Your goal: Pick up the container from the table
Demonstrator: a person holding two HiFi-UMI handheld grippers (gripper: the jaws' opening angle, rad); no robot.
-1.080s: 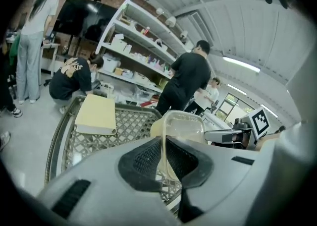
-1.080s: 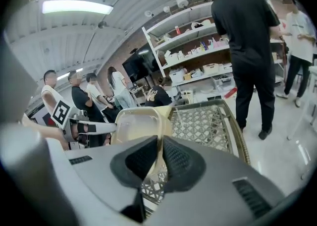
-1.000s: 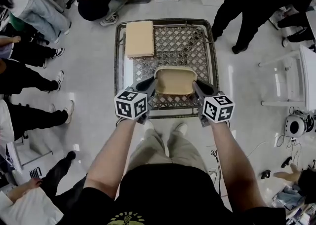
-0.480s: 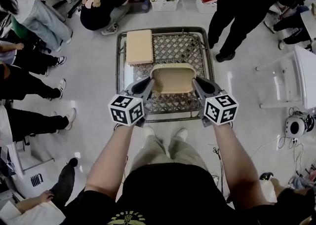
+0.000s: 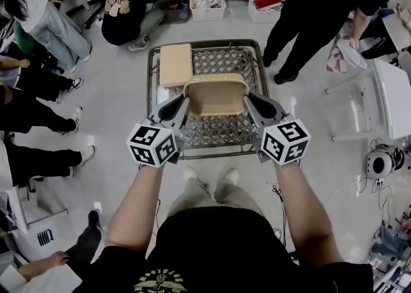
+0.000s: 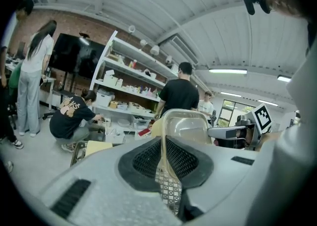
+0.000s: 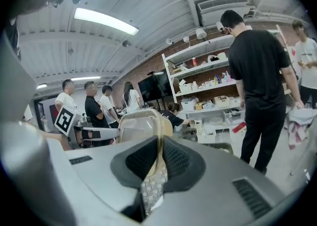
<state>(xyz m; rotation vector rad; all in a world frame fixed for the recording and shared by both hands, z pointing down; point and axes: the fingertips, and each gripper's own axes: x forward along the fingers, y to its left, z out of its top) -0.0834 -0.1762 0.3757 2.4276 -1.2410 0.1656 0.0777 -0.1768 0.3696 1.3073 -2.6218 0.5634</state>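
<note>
A translucent beige container (image 5: pixel 216 94) hangs above the metal mesh table (image 5: pixel 212 132), held from both sides. My left gripper (image 5: pixel 182 106) is shut on the rim of its left wall, and my right gripper (image 5: pixel 249 104) is shut on the rim of its right wall. In the left gripper view the thin container wall (image 6: pixel 185 126) runs up between the black pads of the left gripper (image 6: pixel 163 158). The right gripper view shows the same: the container (image 7: pixel 141 123) is pinched in the right gripper (image 7: pixel 158 163), with the other gripper beyond it.
A flat beige board (image 5: pixel 175 64) lies on the table's far left corner. People sit and stand all around the table. White baskets (image 5: pixel 207 6) stand on the floor behind it, and a white table (image 5: pixel 392 99) is at the right.
Both grippers have risen together with the container gripped between them, so it now hangs higher over the mesh table. The grip on both rims is unchanged.
</note>
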